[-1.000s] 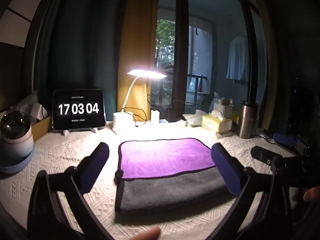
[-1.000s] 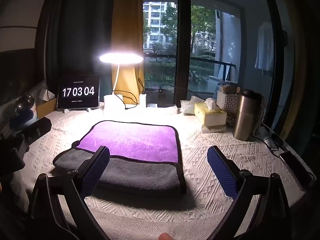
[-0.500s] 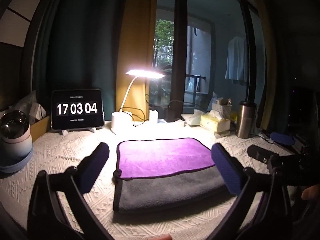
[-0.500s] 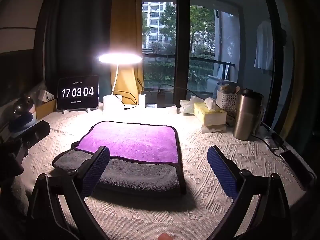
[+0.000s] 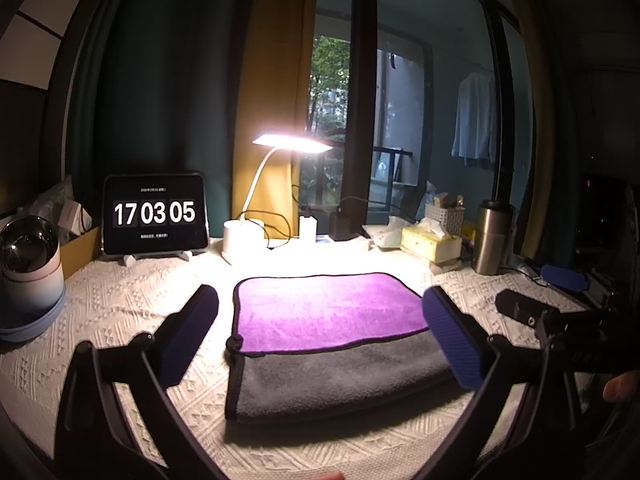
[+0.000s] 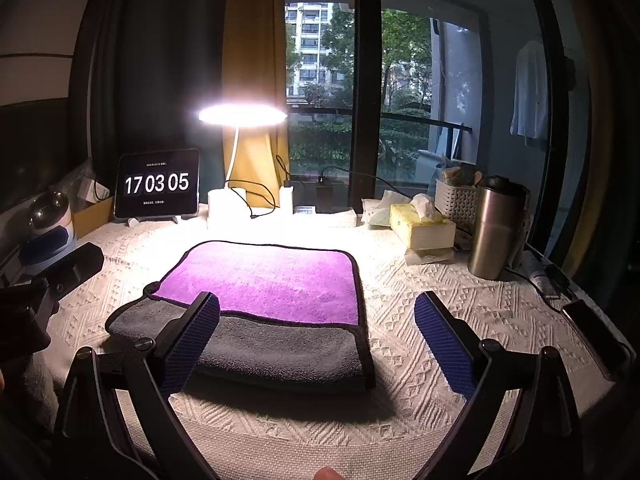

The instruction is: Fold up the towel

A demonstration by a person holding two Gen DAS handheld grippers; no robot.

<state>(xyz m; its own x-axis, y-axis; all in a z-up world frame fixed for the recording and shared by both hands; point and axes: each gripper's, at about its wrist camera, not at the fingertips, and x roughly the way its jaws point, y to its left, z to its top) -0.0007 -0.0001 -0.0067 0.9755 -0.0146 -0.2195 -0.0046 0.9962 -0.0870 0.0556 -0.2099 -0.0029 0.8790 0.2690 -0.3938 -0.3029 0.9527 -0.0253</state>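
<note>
Two grippers are in view, both with jaws spread wide and gripping nothing. The left gripper point(image 5: 320, 336) frames the towel point(image 5: 336, 344) at frame centre; the right gripper point(image 6: 318, 336) sits at lower centre of its view, its left pad overlapping the towel point(image 6: 256, 304) in the picture. The towel lies flat on the white textured tablecloth point(image 6: 440, 292), folded, purple layer over grey, with the grey strip exposed along the near edge. Behind it, a lit desk lamp point(image 6: 242, 114) stands at centre. A tablet clock point(image 5: 154, 213) at mid-left reads 17 03 05. A steel tumbler point(image 6: 494, 226) stands at right.
</note>
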